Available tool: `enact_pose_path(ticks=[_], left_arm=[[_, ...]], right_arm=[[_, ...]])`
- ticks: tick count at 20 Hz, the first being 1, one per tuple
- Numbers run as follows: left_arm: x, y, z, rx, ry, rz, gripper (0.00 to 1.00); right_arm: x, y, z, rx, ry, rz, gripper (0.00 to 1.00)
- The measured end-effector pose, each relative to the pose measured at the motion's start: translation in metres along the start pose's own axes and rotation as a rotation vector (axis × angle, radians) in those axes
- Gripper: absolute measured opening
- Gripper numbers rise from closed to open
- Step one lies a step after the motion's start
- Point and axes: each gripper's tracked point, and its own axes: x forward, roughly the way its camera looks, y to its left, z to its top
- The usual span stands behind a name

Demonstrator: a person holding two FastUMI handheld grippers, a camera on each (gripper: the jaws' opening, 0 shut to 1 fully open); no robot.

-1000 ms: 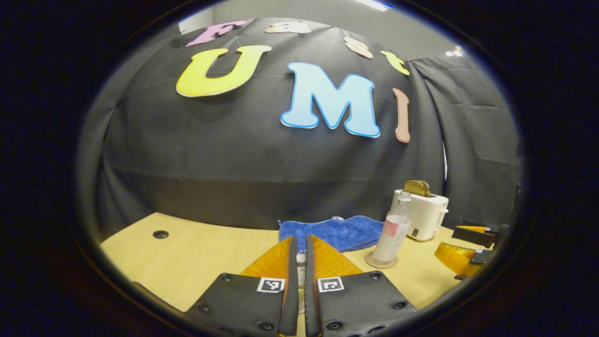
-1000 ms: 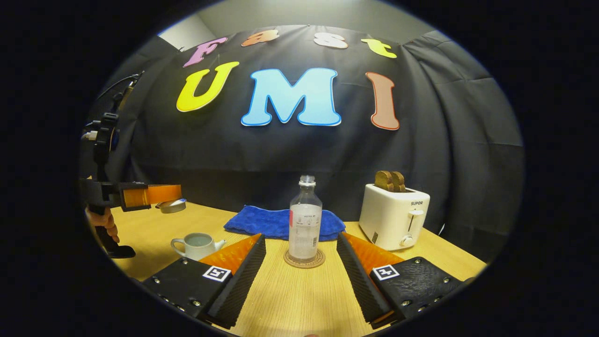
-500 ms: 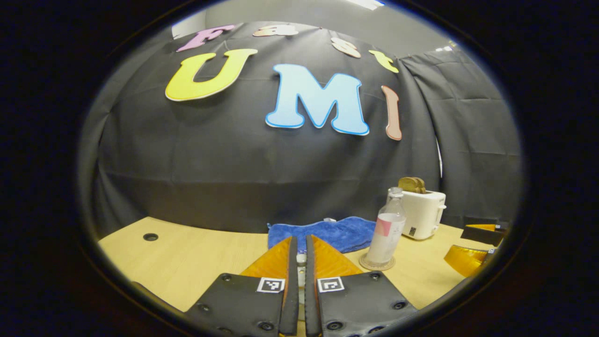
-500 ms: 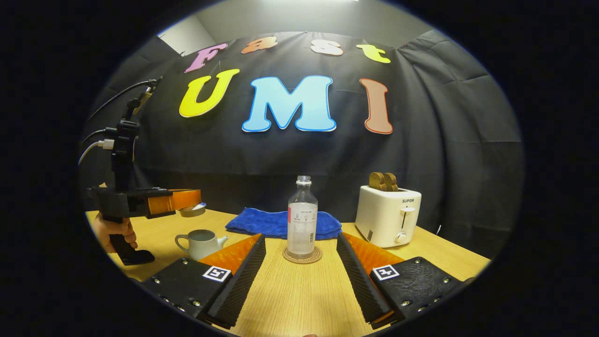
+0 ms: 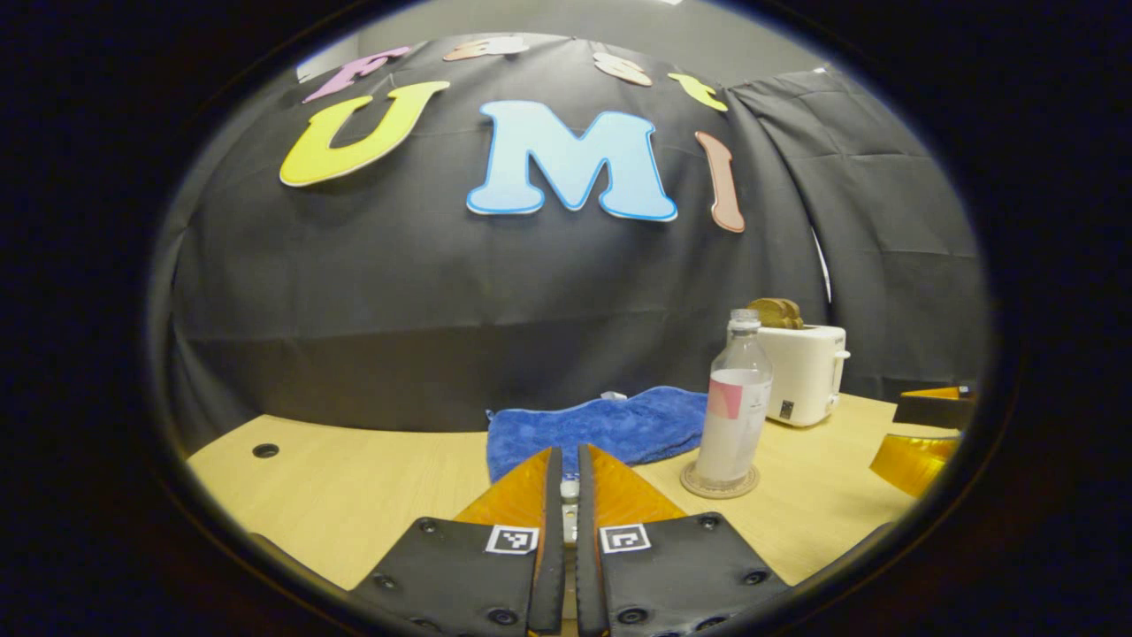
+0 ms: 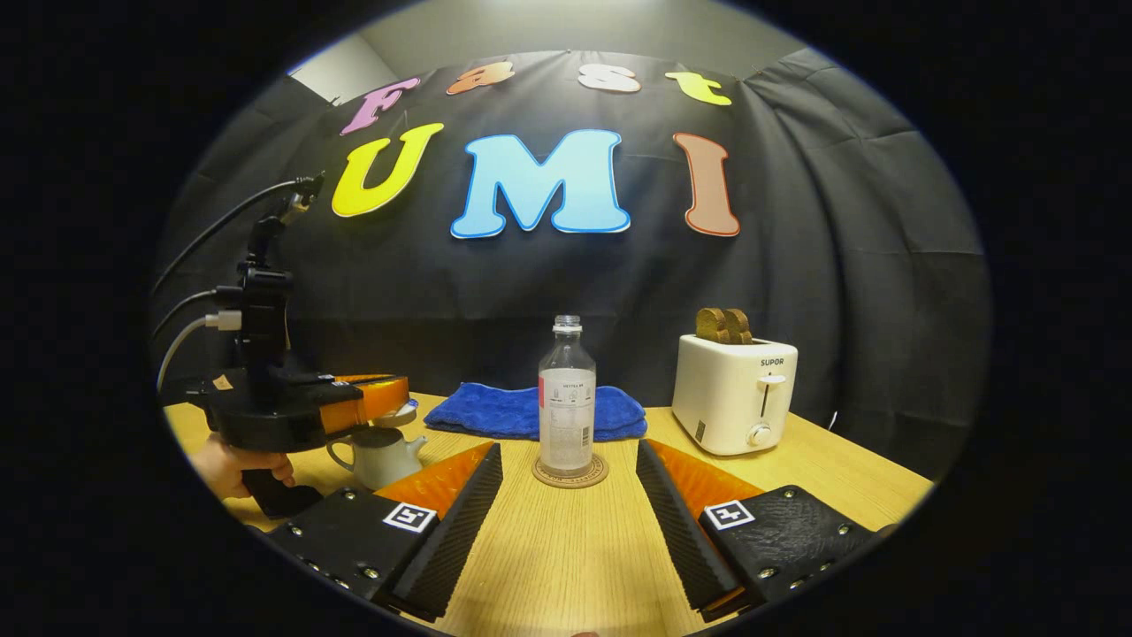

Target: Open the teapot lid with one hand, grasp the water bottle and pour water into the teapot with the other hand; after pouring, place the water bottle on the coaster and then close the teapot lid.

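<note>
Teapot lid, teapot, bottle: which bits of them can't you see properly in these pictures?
- Teapot lid, right gripper view: the left gripper covers most of it, so whether it has seated on the teapot cannot be told.
- Lid knob, left gripper view: a sliver shows between the closed fingers.
- Inside the teapot, right gripper view: hidden by lid and gripper.
- Water bottle: water level unclear through the clear plastic.

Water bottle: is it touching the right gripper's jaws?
Apart. The right gripper view shows the water bottle upright on the coaster, with bare table between it and the open right gripper.
</note>
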Motion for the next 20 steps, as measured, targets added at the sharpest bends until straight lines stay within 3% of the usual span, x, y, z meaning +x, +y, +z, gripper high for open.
enact_pose_path(ticks=[20], left_arm=[[-0.019, 0.001, -0.025, -0.029, 0.077, 0.019, 0.13]], right_arm=[[-0.001, 0.001, -0.003, 0.012, 0.023, -0.002, 0.95]])
